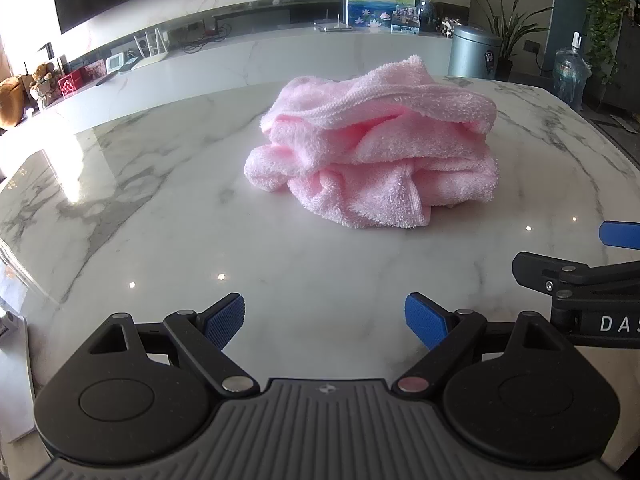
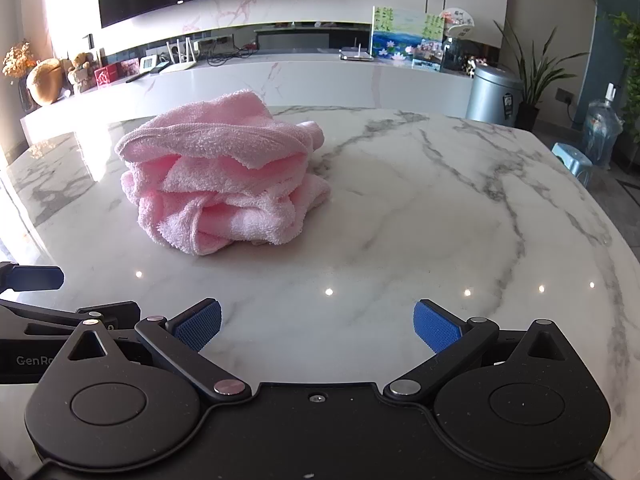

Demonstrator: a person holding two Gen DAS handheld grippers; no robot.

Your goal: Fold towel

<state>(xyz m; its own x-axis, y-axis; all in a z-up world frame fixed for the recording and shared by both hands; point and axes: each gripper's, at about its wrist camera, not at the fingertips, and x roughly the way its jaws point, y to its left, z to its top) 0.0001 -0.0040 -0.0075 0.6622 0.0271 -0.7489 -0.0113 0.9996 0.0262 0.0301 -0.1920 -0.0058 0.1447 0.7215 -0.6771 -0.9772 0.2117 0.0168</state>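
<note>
On the marble bench the pink towel lies in a crumpled heap, folding seemingly not yet begun, while left gripper and right gripper hover nearby, both spread and empty.

The frame edge cuts off the right tongs and the crumpled towel's far side is hidden.
</note>
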